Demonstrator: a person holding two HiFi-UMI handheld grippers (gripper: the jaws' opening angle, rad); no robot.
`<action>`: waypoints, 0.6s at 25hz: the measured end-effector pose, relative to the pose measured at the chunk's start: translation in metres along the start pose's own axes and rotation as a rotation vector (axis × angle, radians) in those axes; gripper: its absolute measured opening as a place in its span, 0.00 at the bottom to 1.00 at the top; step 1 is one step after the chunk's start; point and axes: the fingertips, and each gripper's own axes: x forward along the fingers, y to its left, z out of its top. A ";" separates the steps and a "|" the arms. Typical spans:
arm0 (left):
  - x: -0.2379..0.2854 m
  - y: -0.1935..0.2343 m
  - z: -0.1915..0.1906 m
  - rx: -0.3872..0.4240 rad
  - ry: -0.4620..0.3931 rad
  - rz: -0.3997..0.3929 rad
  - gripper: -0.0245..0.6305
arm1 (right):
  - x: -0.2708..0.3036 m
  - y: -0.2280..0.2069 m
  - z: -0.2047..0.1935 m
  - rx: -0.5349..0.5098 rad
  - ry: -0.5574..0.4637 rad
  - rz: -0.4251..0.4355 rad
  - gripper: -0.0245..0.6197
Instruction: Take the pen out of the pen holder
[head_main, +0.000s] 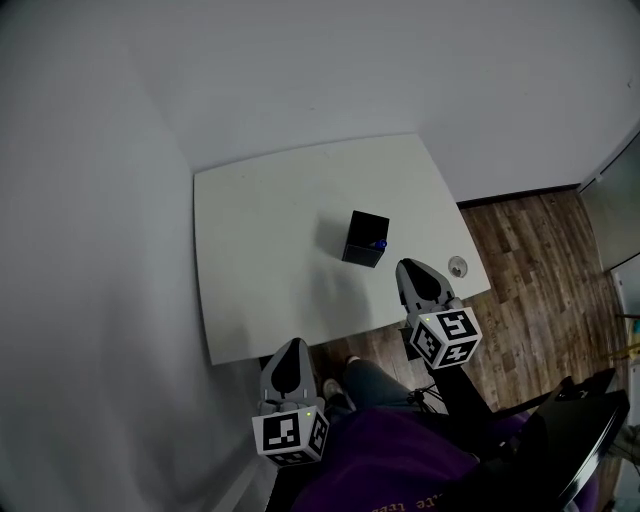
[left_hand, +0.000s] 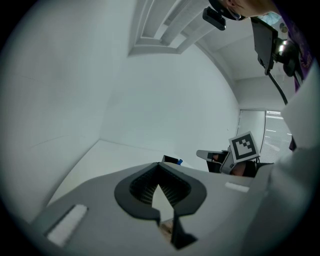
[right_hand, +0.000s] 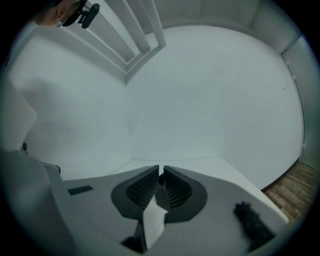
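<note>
White bench (head_main: 270, 250) in a bare white corner; black pen holder (head_main: 365, 238) toward the right front, both grippers short of it.

Holder upright, pen (head_main: 379, 243) inside, only a blue tip showing above the rim on the side facing the right gripper (right_hand: 160, 172). Right jaws all but together, thin slit between, grasping nothing. Left gripper (left_hand: 159, 169) back at the near bench edge, jaws clenched and empty. Suggested handling: spread the right jaws first, descend over the blue tip, close on the pen alone, lift straight up, bracing the holder with the left against tipping. Pen shaft hidden inside the holder; other contents not discernible; holder absent from the right gripper view.
</note>
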 end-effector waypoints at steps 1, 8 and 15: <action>0.002 -0.001 0.000 -0.003 0.001 0.004 0.05 | 0.003 -0.003 -0.002 -0.005 0.006 0.002 0.06; 0.022 -0.005 0.010 -0.001 0.007 0.037 0.05 | 0.036 -0.018 -0.016 -0.023 0.075 0.038 0.17; 0.037 -0.003 0.019 -0.004 0.014 0.067 0.05 | 0.064 -0.017 -0.035 -0.066 0.155 0.088 0.19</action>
